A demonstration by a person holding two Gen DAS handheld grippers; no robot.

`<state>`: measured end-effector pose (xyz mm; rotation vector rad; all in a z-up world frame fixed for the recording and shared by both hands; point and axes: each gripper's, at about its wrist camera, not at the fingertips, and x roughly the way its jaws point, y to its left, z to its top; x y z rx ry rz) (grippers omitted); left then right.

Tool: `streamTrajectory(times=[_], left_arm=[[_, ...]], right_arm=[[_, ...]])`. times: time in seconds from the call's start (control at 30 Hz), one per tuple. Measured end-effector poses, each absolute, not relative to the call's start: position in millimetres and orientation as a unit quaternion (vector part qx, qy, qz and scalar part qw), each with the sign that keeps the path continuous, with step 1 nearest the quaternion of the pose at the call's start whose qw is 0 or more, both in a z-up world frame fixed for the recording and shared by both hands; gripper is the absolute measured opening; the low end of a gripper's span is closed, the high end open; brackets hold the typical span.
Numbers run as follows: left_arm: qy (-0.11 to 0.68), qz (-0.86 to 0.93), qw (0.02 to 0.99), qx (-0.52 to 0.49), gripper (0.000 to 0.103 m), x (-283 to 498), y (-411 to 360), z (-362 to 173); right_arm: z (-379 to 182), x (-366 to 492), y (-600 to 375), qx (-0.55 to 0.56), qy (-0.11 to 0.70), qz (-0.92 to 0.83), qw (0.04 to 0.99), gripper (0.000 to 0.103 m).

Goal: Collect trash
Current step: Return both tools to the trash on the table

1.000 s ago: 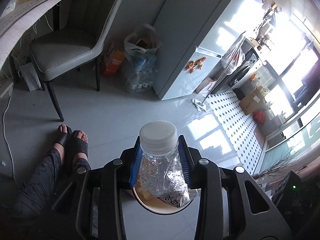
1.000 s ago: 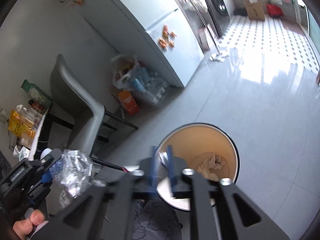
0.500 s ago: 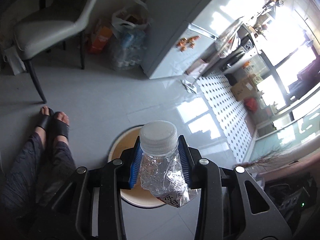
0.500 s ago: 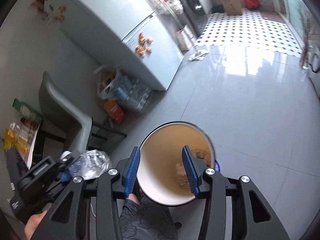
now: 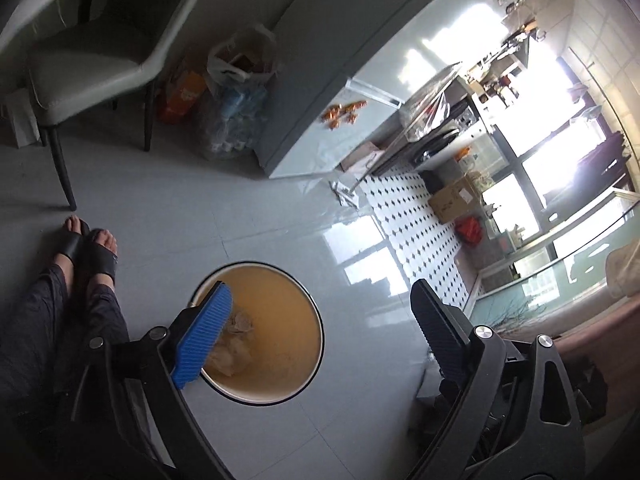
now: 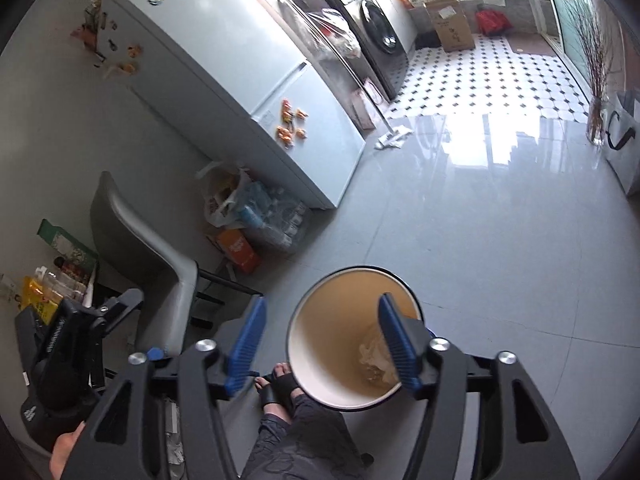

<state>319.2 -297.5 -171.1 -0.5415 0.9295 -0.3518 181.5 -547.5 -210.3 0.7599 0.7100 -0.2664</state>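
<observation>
I hold left gripper (image 5: 320,332) over bin (image 5: 316,364), jaws opening, nothing between: drop position. Right gripper (image 6: 320,340) above bin too, jaws opening, empty. Crumpled trash (image 5: 234,344) lies inside bin, at bottom.

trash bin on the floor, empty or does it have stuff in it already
Not empty. The open-topped trash bin holds crumpled paper-like trash at the bottom; the right wrist view shows the same. No bottle can be made out inside.

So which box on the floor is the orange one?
The small orange box beside the gray chair, next to the pack of bottles. The other box, far off by the window, is plain brown cardboard.
</observation>
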Motion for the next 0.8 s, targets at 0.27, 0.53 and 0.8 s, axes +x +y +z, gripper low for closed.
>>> streamTrajectory(times=[0.27,0.53,0.8], left_arm=[[0.373,-0.157,0.871,-0.278,0.095,291,-237,-85],[0.302,-0.138,0.890,-0.312,0.095,254,-149,-16],[0.253,-0.093,0.910,-0.314,0.096,223,-55,17]], right_arm=[[-164,182,-514,0.355,0.314,-0.091,0.876,0.078],[-116,183,-458,0.336,0.291,-0.037,0.895,0.079],[-77,184,-397,0.309,0.279,0.012,0.909,0.080]])
